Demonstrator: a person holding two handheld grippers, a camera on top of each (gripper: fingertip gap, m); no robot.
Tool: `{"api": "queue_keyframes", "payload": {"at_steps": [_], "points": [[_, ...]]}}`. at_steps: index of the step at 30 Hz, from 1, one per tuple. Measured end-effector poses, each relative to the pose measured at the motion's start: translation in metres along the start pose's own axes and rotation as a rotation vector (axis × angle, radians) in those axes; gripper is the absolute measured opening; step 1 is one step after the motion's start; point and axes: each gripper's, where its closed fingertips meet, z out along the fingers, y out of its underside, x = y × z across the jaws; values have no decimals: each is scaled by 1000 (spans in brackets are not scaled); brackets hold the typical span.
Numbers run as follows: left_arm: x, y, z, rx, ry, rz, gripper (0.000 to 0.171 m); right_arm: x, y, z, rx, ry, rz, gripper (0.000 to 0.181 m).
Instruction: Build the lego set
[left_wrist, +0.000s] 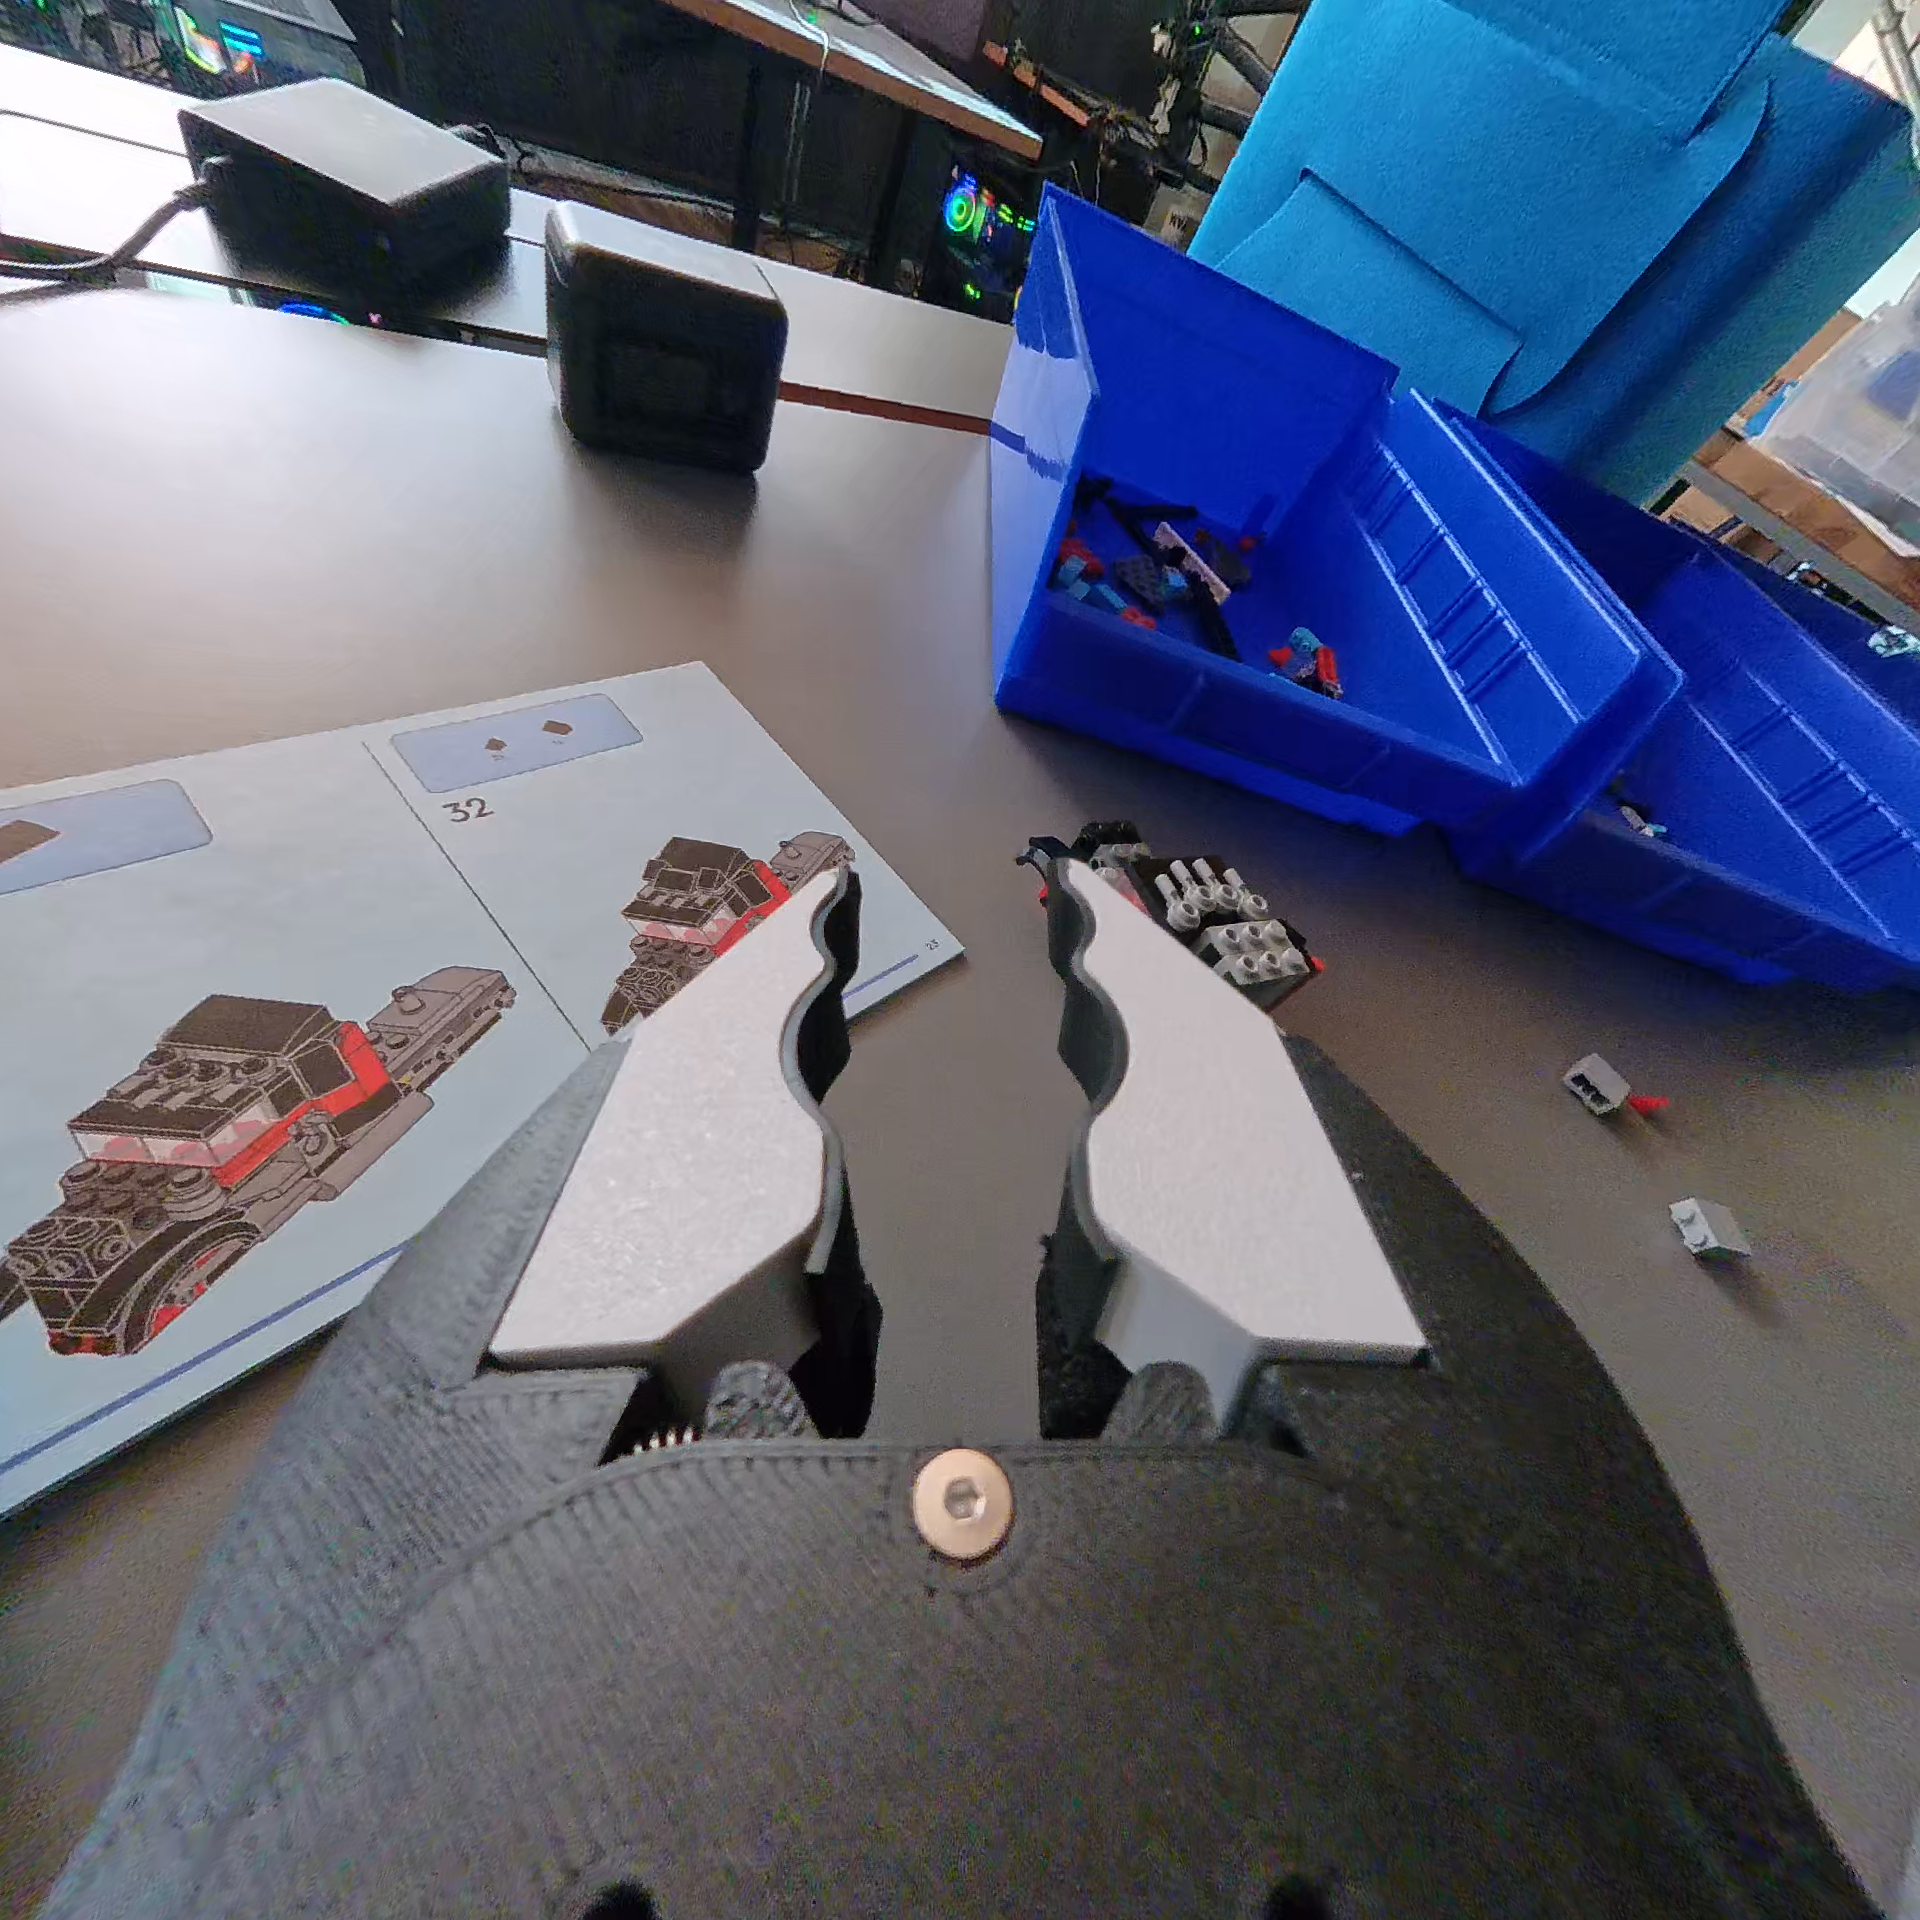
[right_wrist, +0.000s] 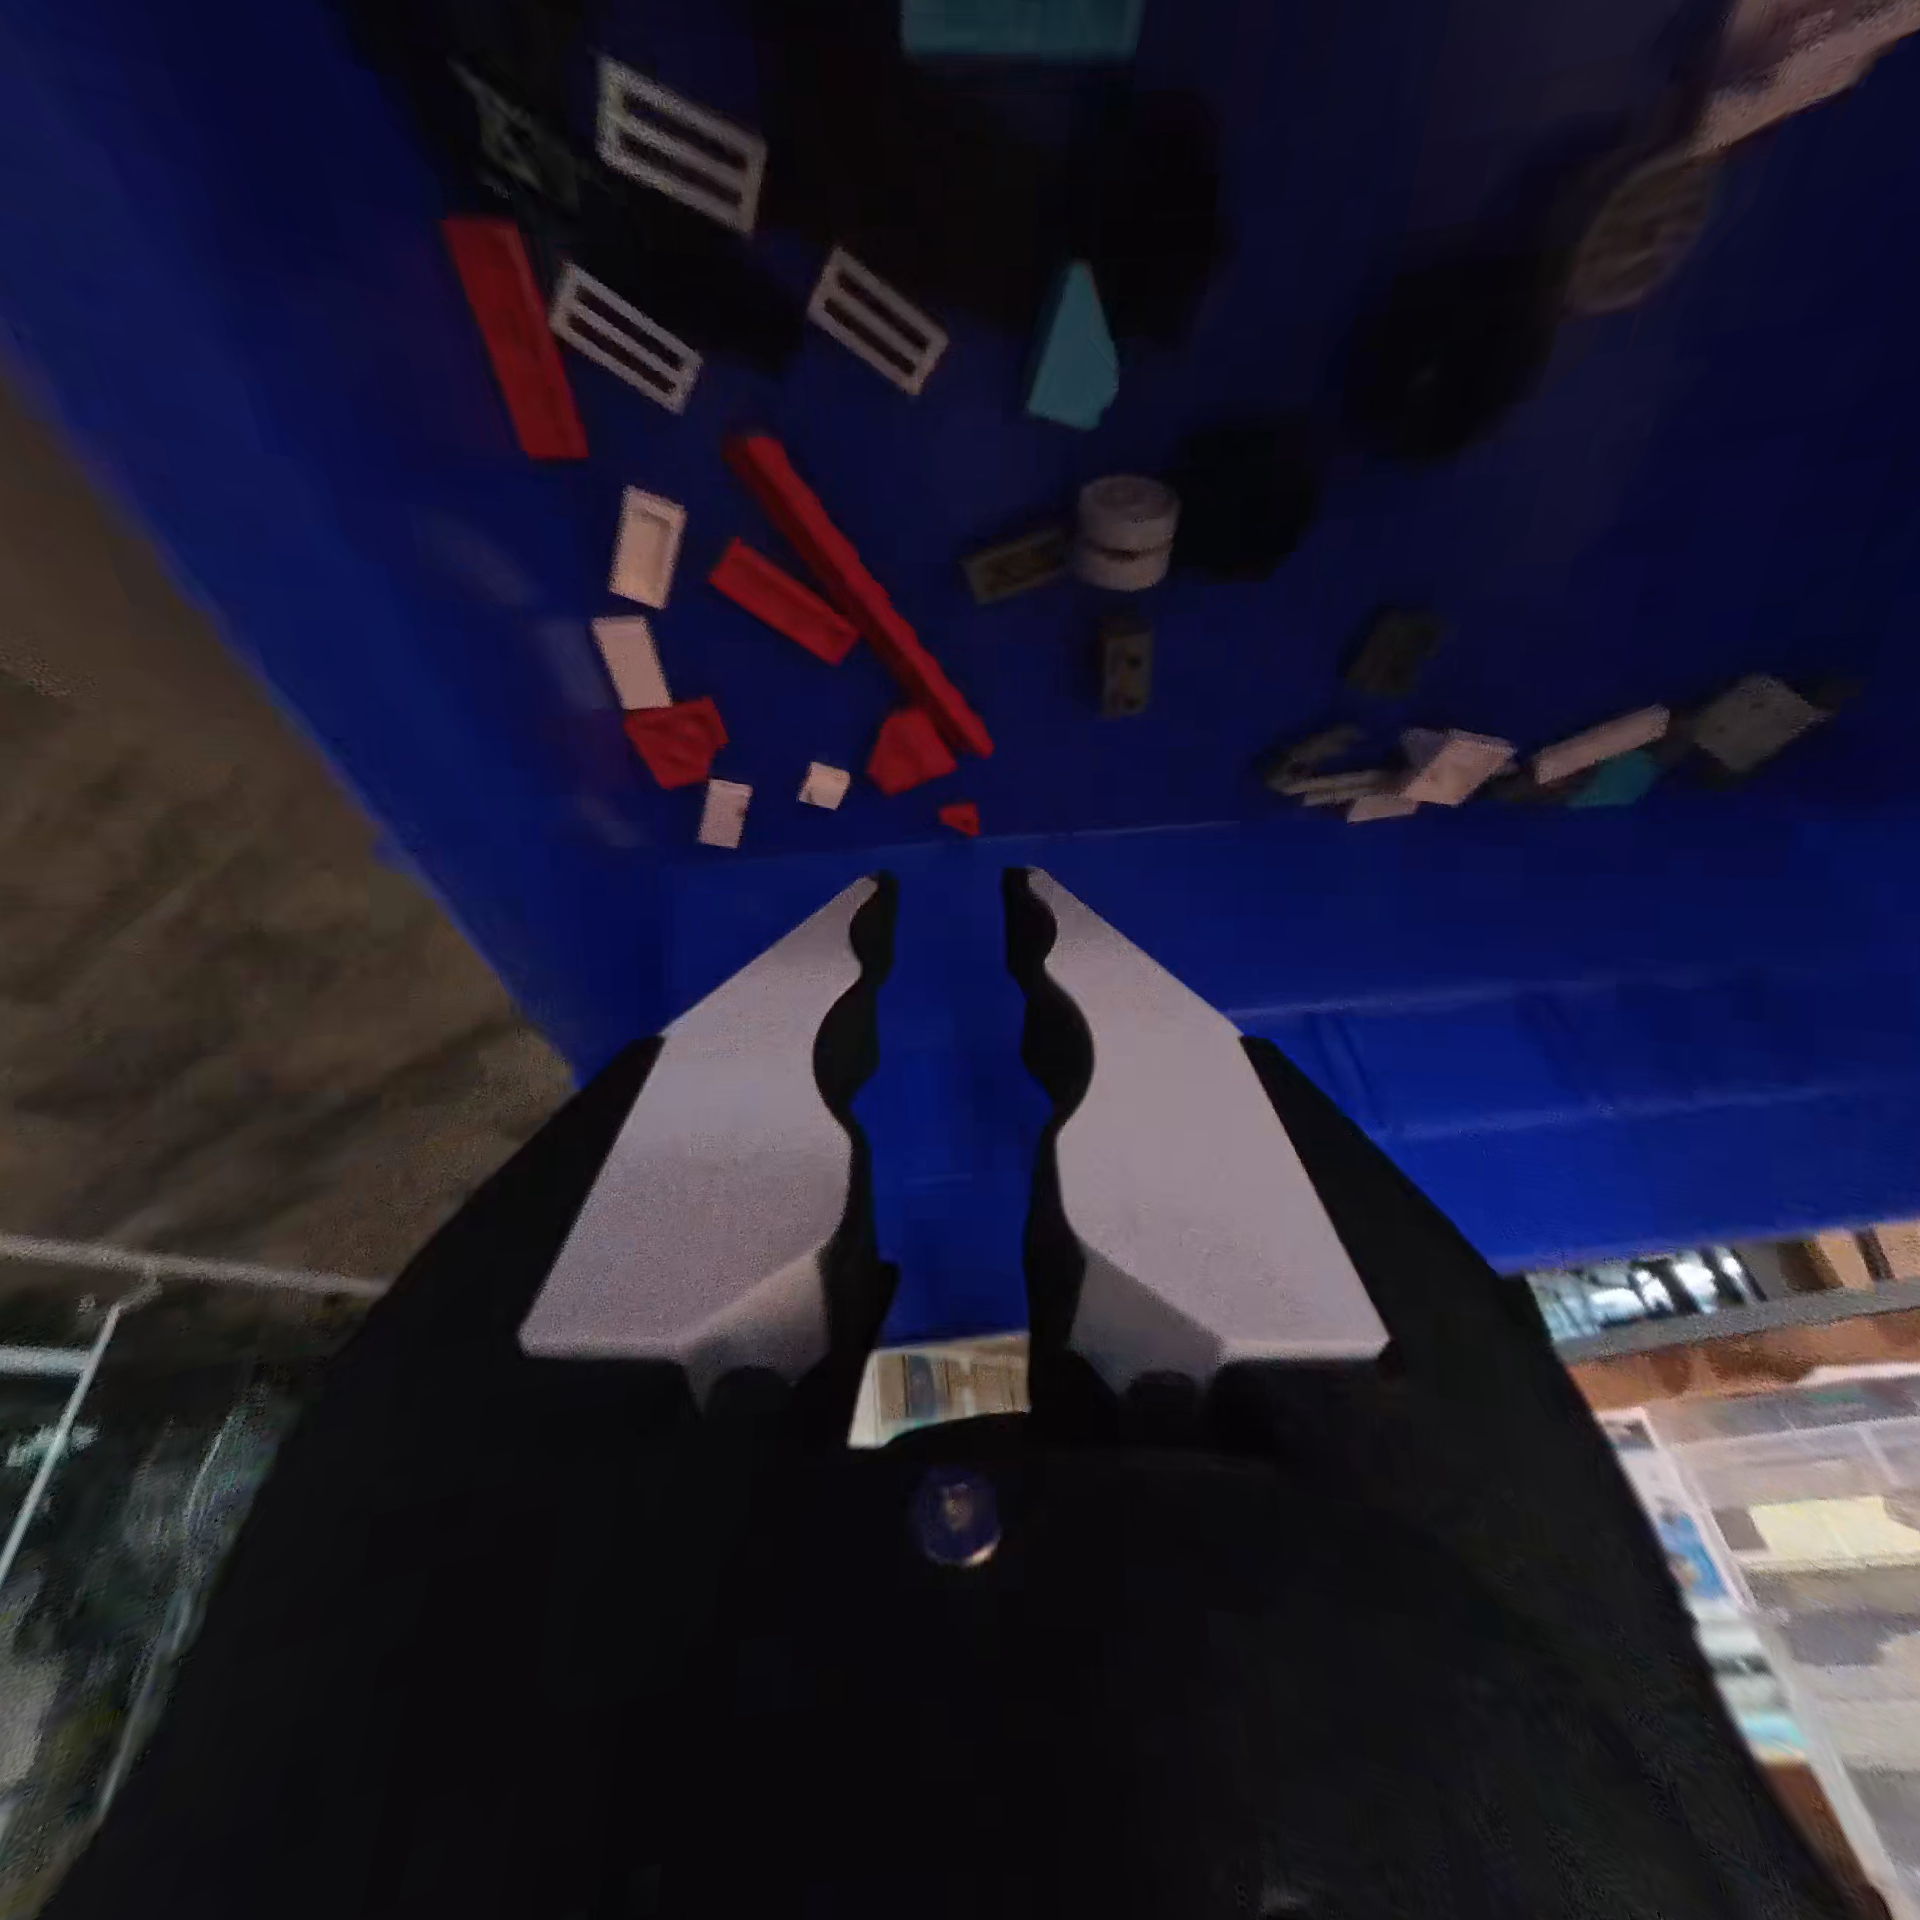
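In the left wrist view my left gripper (left_wrist: 948, 883) is open and empty above the dark table (left_wrist: 312, 540). A partly built black, grey and red lego model (left_wrist: 1216, 920) lies just beyond and right of its right fingertip. An open instruction booklet (left_wrist: 312, 987) lies to the left, under the left finger. In the right wrist view my right gripper (right_wrist: 943, 881) is open and empty, pointing into a blue bin (right_wrist: 1455, 1039). Loose pieces lie on the bin floor: a long red piece (right_wrist: 862, 592), white tiles (right_wrist: 646, 542), a teal piece (right_wrist: 1075, 353), black pieces. The view is blurred.
Two blue bins stand at the right, the nearer bin (left_wrist: 1299, 748) holding several loose pieces. Two small grey bricks (left_wrist: 1595, 1084) (left_wrist: 1709, 1231) and a tiny red piece (left_wrist: 1647, 1103) lie on the table at right. Black boxes (left_wrist: 665, 343) (left_wrist: 343, 177) stand at the back. Some 70 centimeters of space lies between my two pairs of fingers.
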Motion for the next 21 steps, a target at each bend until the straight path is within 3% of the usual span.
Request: {"api": "queue_keyframes", "payload": {"at_steps": [12, 21], "points": [[1, 1, 0, -5, 11, -7, 37, 5, 7, 29, -163, -55, -53, 20], [1, -1, -2, 10, 18, -12, 37, 9, 8, 30, -151, -62, -54, 5]]}}
